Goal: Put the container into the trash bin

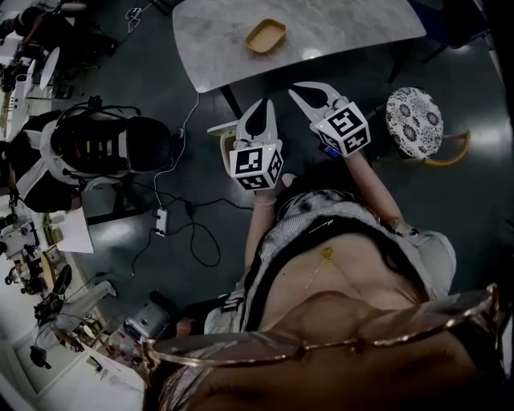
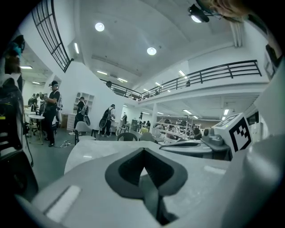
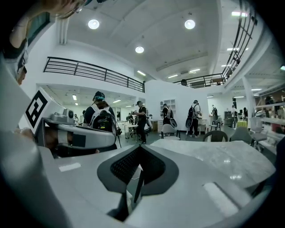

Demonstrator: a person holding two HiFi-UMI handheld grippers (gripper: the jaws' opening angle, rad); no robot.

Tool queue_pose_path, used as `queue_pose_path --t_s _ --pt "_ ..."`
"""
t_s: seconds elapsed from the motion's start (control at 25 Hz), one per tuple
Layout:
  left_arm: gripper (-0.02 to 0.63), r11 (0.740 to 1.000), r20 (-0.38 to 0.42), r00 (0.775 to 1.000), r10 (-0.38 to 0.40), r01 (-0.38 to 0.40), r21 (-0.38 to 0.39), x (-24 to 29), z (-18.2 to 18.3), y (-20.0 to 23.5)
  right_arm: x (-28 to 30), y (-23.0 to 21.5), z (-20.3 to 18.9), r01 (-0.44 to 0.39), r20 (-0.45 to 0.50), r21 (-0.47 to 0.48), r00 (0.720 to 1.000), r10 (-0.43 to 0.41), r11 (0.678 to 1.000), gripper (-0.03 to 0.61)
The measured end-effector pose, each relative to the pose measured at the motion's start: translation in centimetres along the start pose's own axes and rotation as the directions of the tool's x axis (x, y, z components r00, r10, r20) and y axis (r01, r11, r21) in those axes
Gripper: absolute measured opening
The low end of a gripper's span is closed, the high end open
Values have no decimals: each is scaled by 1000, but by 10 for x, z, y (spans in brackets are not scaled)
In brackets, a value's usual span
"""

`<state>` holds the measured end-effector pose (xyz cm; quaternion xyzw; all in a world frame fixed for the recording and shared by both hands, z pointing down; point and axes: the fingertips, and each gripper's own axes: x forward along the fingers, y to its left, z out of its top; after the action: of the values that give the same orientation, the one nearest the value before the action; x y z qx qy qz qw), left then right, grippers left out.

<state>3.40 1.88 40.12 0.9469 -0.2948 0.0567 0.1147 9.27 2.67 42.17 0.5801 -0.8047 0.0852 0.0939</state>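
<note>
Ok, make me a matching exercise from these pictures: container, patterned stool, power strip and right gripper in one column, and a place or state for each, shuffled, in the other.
Things:
1. container
2. patterned stool
3. power strip
4. right gripper

Places or states:
A. lying on the dark floor, in the left half of the head view
B. shut, nothing between its jaws
C. on the marble table
D. standing off the table, at the right of the head view

Pairs: 1-C, 2-D, 3-A, 4-B.
</note>
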Motion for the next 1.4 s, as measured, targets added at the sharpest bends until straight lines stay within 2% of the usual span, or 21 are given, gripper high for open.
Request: queue_pose_path --t_s 0.2,0.44,0.88,1.2,1.4 --pt "0 1000 -12 1000 -17 16 -22 11 1 18 17 -4 5 14 -8 -5 1000 -14 1000 26" --pt "0 1000 -16 1000 1 -1 -27 57 9 48 56 -42 9 5 -4 10 1000 -5 1000 26" --pt "0 996 -19 997 68 -69 -47 151 41 107 150 -112 34 -87 -40 -35 996 86 996 26" --pt "0 992 -49 993 110 -113 -59 213 40 127 186 -169 28 -123 -103 -51 988 118 991 26" --pt "0 985 -50 987 156 -159 -69 230 37 136 203 -183 16 -171 -142 -52 977 162 984 26"
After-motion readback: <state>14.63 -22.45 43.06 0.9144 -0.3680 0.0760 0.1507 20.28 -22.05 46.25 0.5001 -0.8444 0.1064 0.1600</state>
